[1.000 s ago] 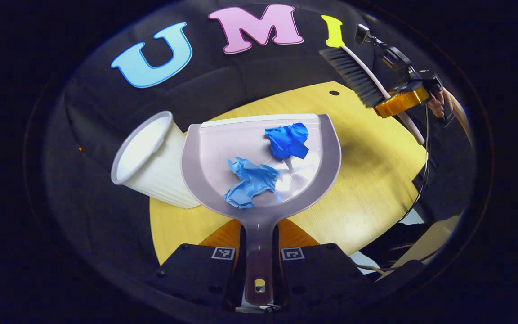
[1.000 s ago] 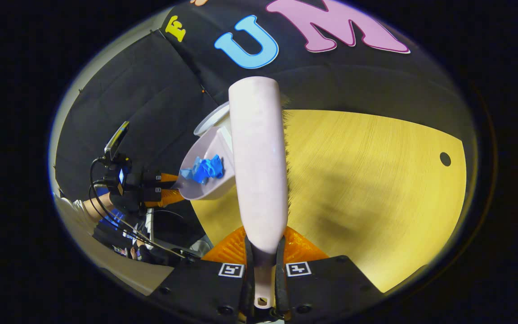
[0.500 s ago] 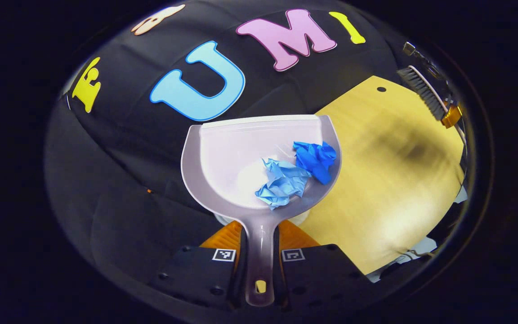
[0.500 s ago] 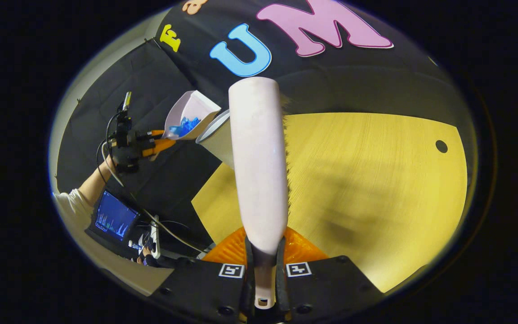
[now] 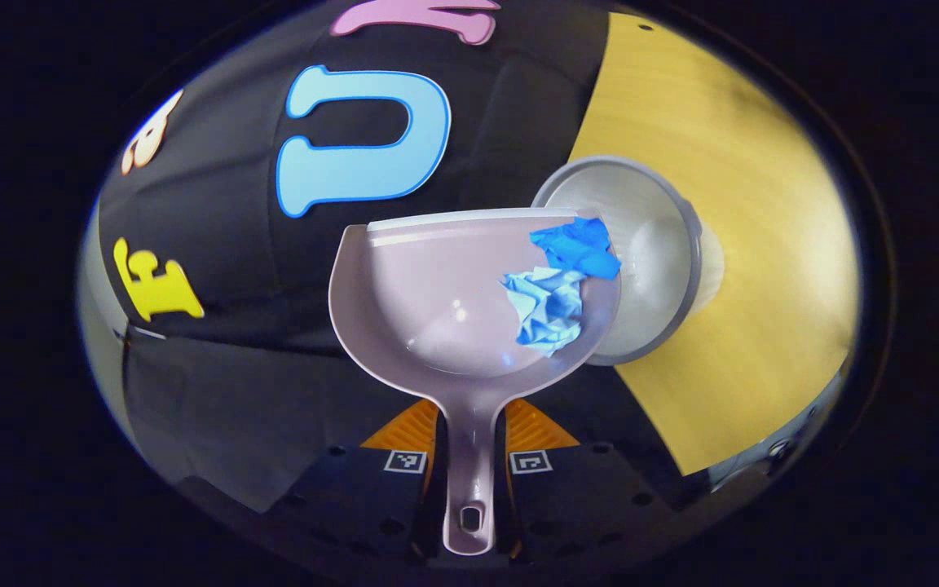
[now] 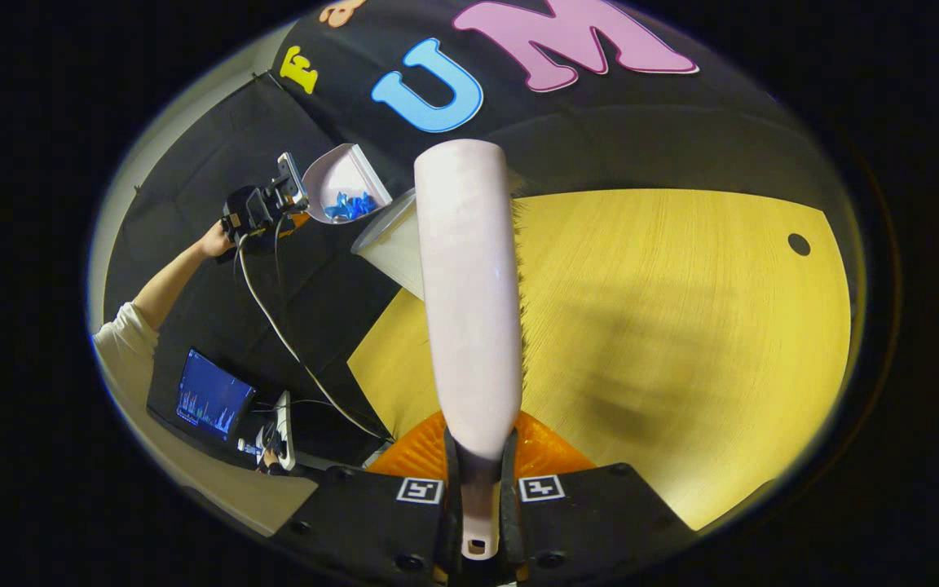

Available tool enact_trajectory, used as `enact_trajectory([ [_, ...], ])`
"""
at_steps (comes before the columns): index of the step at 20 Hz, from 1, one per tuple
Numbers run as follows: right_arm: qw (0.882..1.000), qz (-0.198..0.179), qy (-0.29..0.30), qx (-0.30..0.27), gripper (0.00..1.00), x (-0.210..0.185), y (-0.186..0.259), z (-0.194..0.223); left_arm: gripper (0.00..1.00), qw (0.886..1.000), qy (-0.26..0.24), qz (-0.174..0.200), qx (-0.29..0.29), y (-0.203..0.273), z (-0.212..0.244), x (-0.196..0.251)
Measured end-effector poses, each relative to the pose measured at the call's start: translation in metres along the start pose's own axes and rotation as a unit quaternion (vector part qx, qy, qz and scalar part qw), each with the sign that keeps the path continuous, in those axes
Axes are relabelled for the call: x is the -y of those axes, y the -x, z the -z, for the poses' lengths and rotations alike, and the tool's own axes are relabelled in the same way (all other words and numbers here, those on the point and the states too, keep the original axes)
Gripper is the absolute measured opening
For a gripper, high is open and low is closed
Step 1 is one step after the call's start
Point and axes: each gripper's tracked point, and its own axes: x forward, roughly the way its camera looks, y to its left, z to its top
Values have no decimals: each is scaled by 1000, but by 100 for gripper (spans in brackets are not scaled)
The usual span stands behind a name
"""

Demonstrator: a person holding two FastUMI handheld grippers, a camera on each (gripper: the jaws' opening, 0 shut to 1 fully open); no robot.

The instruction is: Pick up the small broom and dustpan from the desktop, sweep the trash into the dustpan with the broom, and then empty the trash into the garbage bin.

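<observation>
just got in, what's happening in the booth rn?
A person is mid-dump. The left gripper is clamped on the dustpan handle, tipping it sideways at the garbage bin mouth. Two crumpled blue wads sit against the pan's lower side wall, not yet out. The right gripper holds the broom above the yellow desktop.

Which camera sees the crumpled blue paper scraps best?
The left gripper view: the crumpled blue paper scraps lie close up in the pale plastic dustpan. In the right gripper view they are tiny and far off.
</observation>
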Motion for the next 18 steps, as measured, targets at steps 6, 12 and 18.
enact_trajectory([
  [6,1000,6,3,-10,19,5,1,10,21,983,-160,-90,-12,0,6,-8],
  [12,1000,17,3,-4,19,8,5,11,21,996,-50,-70,7,0,-2,-1],
  [18,998,47,3,35,19,-2,8,-10,20,978,194,11,70,22,-25,-10],
])
